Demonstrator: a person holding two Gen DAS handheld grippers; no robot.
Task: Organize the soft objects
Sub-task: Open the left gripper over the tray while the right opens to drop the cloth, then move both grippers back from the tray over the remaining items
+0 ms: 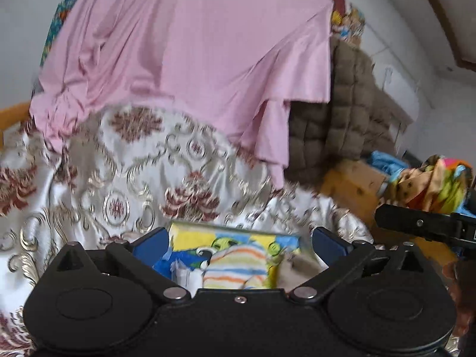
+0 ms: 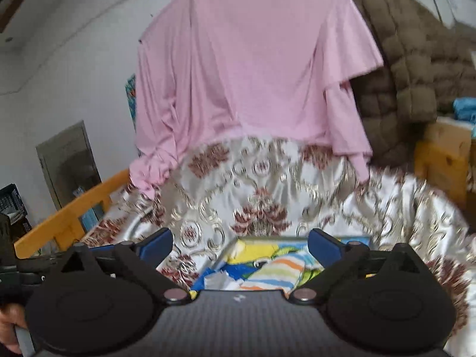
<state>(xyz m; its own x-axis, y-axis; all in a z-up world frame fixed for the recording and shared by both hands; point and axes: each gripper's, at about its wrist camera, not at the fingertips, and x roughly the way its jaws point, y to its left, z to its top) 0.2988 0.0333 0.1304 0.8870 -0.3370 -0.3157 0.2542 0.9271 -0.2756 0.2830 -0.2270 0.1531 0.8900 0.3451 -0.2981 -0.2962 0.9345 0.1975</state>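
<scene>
Both grippers spread wide, nothing between the jaws. Left gripper (image 1: 239,242) hangs over the satin cover (image 1: 98,178), blue pads well apart – the folded towel (image 1: 235,255) shows in the gap below but the pads don't touch it. Right gripper (image 2: 240,244) same story: wide, empty, with the towel (image 2: 276,264) seen under it, lying flat on the cover (image 2: 267,196).

Towel is bright – yellow, blue, w/ an orange-blue striped patch in the middle (some cartoon print, too blurred to read). It sits on the near part of the cover, just in front of both tools.

Behind it a pink cloth (image 1: 190,53) hangs down, lower hem draped onto the cover; in the right wrist view the pink cloth (image 2: 250,68) looks clipped to a line at top. To its right a brown quilted blanket (image 1: 336,113) is piled against it, same pile in the other view (image 2: 404,68).

Wood rail (image 2: 71,208) runs along the left edge of the bed. Far right in the left view: a heap of mixed coloured cloth (image 1: 434,184) on a wood box (image 1: 354,187), well apart from the towel. Right tool's black body pokes in at that edge. A hand (image 2: 9,324) grips the handle at bottom left of the right view.
</scene>
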